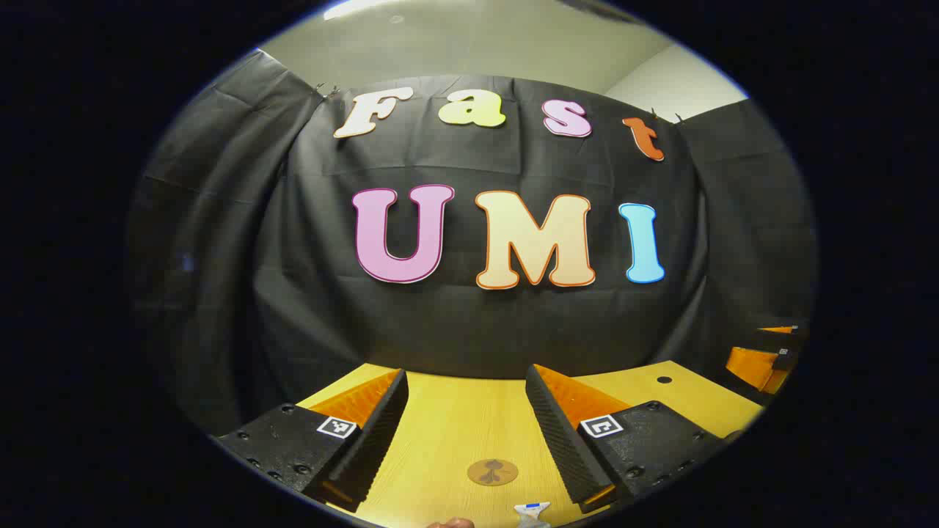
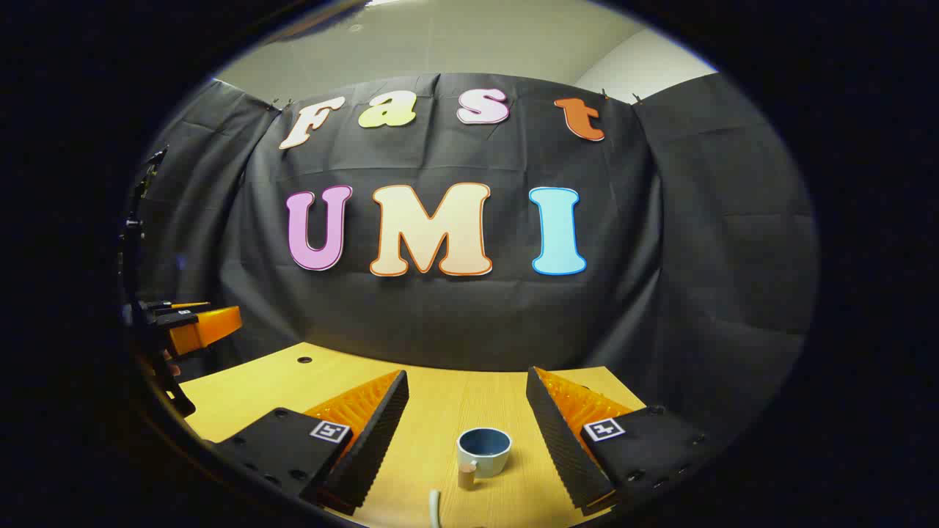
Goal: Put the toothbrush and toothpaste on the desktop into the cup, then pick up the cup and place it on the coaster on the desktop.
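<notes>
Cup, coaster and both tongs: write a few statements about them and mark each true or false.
1. The cup stands upright on the desktop. True.
2. The right tongs are shut on the cup. False: they are open, the cup lies between and ahead of the fingers.
3. The coaster lies bare on the wood. True.
4. The left tongs grip the coaster. False: they are open above it.

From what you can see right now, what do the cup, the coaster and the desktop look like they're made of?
The cup looks like glazed ceramic: smooth pale outside, blue-grey inside, with what seems a brown, possibly wooden handle. The coaster looks like a thin disc of wood or cork, matte tan with a darker mark. The desktop looks like wood or wood-grain laminate, with faint straight grain lines.
</notes>
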The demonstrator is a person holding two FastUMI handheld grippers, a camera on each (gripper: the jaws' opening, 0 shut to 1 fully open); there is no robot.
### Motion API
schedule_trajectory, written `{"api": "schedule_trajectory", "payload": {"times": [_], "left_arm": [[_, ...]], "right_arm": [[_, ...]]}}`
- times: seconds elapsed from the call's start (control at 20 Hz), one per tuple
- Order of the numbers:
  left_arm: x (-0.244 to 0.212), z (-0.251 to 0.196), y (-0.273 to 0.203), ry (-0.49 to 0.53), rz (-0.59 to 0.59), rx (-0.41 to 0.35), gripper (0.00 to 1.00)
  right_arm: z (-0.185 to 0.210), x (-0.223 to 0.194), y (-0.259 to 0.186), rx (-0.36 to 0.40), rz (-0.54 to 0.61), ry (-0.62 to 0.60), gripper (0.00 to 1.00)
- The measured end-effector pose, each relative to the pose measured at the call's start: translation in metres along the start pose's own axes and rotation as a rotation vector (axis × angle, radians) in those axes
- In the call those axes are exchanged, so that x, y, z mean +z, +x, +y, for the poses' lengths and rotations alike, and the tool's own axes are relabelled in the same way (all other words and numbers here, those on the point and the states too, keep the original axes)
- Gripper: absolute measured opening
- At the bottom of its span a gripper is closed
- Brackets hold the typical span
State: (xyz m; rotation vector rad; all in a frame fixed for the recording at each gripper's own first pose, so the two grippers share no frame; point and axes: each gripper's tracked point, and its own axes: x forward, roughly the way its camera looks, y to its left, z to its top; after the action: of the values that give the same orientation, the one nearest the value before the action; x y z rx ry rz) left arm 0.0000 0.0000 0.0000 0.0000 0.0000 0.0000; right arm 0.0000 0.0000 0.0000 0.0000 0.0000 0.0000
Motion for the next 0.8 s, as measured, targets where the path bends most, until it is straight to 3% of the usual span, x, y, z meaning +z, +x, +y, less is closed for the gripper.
{"api": "schedule_trajectory", "payload": {"times": [0.35, 0.8], "left_arm": [[-0.007, 0.004, -0.007, 0.007, 0.035, 0.03, 0.94], [-0.008, -0.002, -0.002, 0.004, 0.033, 0.0, 0.94]], "right_arm": [[0.013, -0.004, 0.005, 0.049, 0.013, 0.008, 1.0], [0.026, -0.012, 0.008, 0.053, 0.029, -0.001, 0.99]]}}
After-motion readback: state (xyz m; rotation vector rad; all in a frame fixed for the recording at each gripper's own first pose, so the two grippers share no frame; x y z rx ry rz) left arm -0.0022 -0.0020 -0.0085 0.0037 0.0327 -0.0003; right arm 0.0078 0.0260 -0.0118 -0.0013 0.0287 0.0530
